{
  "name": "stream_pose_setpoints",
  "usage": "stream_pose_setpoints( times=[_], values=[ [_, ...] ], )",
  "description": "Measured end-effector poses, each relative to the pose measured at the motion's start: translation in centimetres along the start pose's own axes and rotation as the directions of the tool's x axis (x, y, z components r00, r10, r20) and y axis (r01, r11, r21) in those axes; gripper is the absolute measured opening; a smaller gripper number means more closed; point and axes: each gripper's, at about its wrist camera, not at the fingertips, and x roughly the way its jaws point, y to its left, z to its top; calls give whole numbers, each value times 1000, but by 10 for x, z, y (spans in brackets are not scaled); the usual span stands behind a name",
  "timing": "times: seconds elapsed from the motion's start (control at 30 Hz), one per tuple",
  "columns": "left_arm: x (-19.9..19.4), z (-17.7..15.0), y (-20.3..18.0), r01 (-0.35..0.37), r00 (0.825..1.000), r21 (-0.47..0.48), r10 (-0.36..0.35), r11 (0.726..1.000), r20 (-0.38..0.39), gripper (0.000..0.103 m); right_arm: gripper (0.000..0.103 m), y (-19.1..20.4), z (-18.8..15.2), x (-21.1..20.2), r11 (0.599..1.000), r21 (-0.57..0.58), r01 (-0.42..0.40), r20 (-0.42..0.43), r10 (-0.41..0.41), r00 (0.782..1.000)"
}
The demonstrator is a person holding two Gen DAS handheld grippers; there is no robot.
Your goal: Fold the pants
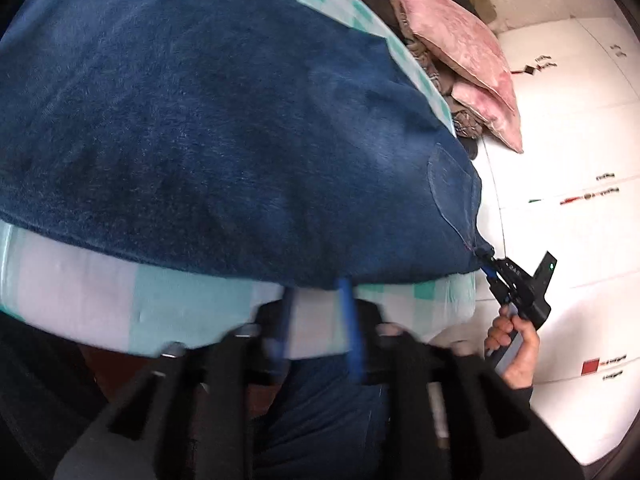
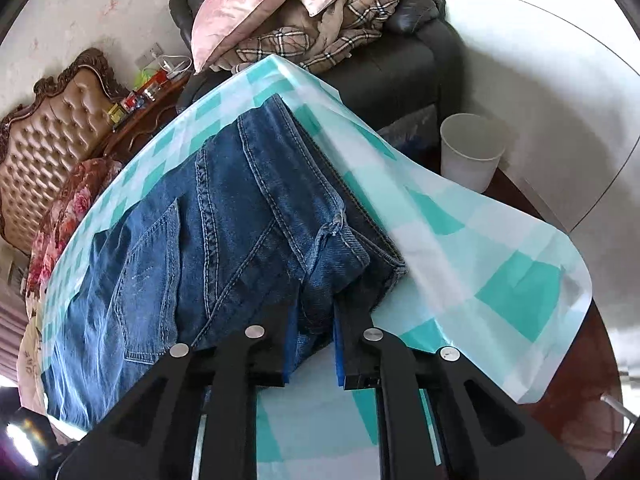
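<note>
The blue denim pants (image 2: pixel 208 216) lie spread over my table (image 2: pixel 480 248), which wears a teal-and-white checked cloth. They are mid-blue with pale stitched seams, a back pocket facing up and the waistband running toward the far edge. My right tongs (image 2: pixel 314 344) are pinched on a bunched fold at the near waist corner. My left tongs (image 1: pixel 316 312) sit part open at the hem edge, blurred, gripping nothing I can see.

Soft daylight fills both fisheye views, bleaching the white floor (image 1: pixel 568 152) beside the jeans (image 1: pixel 208 128), while motion blur smears the left gripper (image 1: pixel 316 304) below them and dark vignettes curve every edge.
</note>
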Motion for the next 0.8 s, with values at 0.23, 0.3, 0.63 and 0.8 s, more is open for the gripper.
stream_pose_setpoints(
  times=[0.23,0.3,0.63,0.8],
  values=[
    [-38,-16,-36,-122,975,221,75,968,209,40,52,50,-30,-54,954,-189,233,262,-180,948],
    [-38,-15,-48,-220,939,293,121,930,321,50,52,97,-55,-52,913,-348,213,300,-107,948],
    [36,39,-117,-300,949,558,185,773,255,37,62,140,-106,5,798,-550,247,210,-154,966],
    [84,109,-157,-296,952,615,172,731,255,13,62,135,-86,-20,848,-487,209,270,-81,959]
  ],
)
